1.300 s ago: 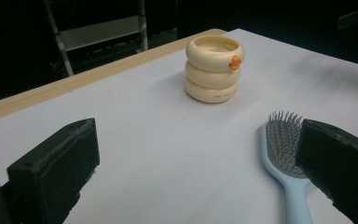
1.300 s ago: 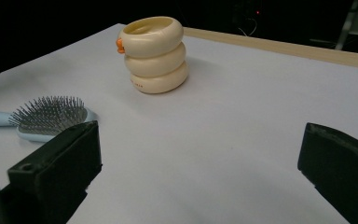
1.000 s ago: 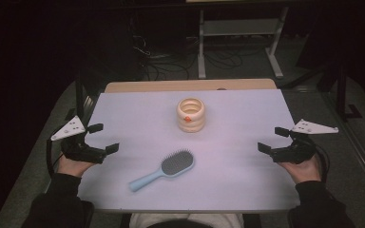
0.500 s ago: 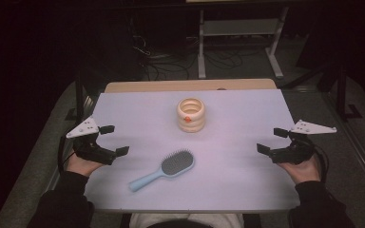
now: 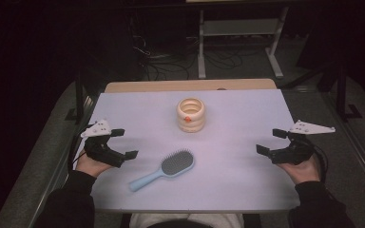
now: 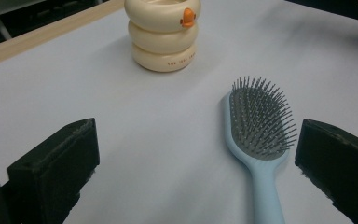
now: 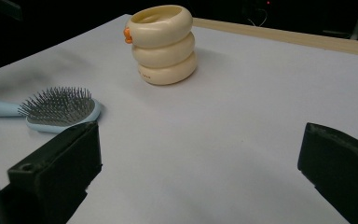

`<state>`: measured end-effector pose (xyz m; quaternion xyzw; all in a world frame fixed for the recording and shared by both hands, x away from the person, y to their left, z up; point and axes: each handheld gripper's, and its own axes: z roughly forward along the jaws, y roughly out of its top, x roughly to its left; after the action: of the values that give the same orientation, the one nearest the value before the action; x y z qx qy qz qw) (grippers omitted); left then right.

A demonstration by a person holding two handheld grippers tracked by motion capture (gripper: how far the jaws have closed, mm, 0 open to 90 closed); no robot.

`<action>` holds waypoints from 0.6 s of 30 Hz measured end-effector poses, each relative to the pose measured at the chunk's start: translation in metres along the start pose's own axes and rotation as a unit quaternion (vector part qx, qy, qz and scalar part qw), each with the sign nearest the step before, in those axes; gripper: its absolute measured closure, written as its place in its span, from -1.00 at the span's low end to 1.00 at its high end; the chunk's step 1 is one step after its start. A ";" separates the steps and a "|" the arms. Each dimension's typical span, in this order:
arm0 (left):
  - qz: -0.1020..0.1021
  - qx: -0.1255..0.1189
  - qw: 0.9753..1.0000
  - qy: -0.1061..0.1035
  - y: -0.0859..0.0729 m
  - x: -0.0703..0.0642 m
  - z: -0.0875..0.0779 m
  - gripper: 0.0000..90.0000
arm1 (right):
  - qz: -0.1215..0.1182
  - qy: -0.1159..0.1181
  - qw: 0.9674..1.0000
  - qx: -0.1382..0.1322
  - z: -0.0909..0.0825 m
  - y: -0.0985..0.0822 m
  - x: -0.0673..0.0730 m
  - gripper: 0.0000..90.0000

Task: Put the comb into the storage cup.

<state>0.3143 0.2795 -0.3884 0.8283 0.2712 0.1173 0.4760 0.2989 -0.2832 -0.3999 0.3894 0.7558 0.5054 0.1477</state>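
A light blue hairbrush (image 5: 164, 169) (image 6: 258, 135) (image 7: 56, 109) lies bristles up on the white table (image 5: 138, 114), handle toward the front left. Behind it stands a cream holder made of stacked rings (image 5: 190, 114) (image 6: 163, 35) (image 7: 164, 44) with a small orange beak on its side. My left gripper (image 5: 124, 143) (image 6: 191, 163) is open just left of the brush; the brush head sits near its right jaw. My right gripper (image 5: 272, 141) (image 7: 198, 163) hangs open at the table's right side, nothing between its jaws.
A wooden strip (image 5: 190, 85) runs along the table's far edge. Beyond it, on the dark floor, are cables (image 5: 164, 61) and a white metal stand (image 5: 237, 33). Bare table surface lies between the brush and the right gripper.
My left gripper has moved right and inward toward the brush. The right gripper has barely moved. Brush and ring holder are where they were.
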 end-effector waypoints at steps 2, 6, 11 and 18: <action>0.000 0.004 1.000 -0.002 0.000 0.000 0.001 -1.00 | -0.001 0.000 1.000 0.001 0.000 0.000 0.000 -1.00; 0.004 0.012 1.000 -0.009 0.001 -0.003 0.008 -1.00 | -0.001 0.001 1.000 0.002 0.001 0.000 0.000 -1.00; 0.005 0.021 1.000 -0.020 -0.001 -0.006 0.018 -1.00 | -0.001 0.003 1.000 0.004 0.001 0.000 0.000 -1.00; 0.016 0.041 0.999 -0.031 0.001 -0.010 0.029 -1.00 | 0.000 0.005 1.000 0.006 0.002 -0.001 0.000 -1.00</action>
<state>0.3193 0.2524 -0.4013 0.8547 0.2478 0.0880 0.4476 0.2997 -0.2820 -0.4014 0.3879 0.7594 0.5029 0.1411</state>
